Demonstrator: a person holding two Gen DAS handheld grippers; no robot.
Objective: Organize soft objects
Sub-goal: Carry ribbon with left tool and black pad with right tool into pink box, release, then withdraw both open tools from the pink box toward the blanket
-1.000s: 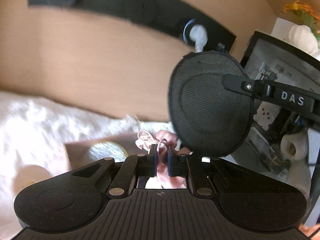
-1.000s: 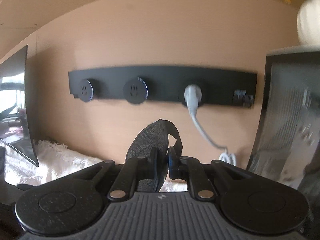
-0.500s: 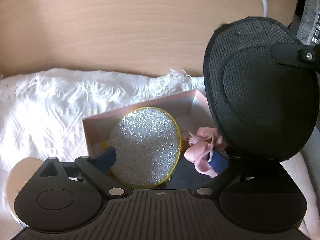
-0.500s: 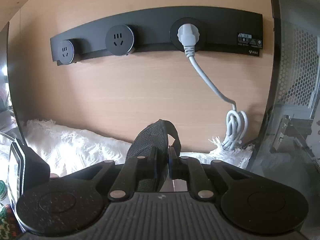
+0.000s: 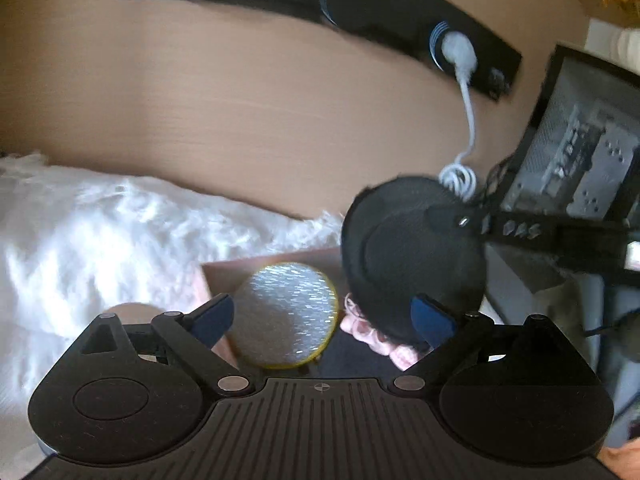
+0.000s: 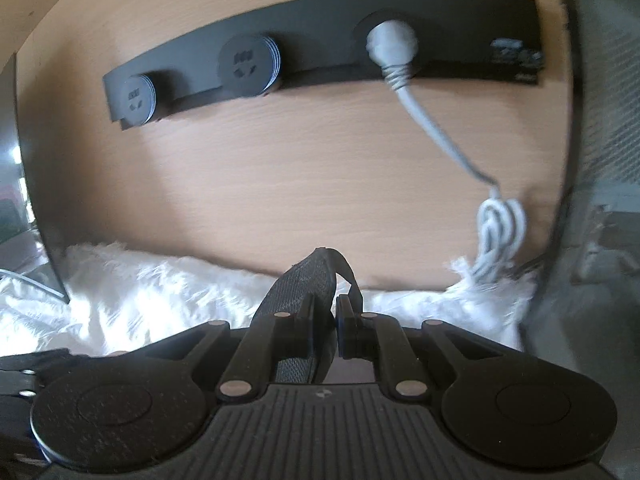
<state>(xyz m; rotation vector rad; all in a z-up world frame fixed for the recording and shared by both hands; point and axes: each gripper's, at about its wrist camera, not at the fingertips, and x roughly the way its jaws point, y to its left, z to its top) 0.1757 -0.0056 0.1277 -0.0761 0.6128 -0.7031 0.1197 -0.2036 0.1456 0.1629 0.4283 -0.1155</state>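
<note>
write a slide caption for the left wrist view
Open left gripper above a pink box holding a glittery silver disc and pink scrunchie; right gripper carries black mesh pouch.

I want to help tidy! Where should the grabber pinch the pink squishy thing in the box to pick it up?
Probably pinch the bunched, ruffled edge of the pink soft thing, coming from above. It lies low in the box, between the glittery round pad and the black pouch, so the sides are crowded. The left gripper is open.

Both wrist views low and close over the white throw, facing the socket strip, shared.
</note>
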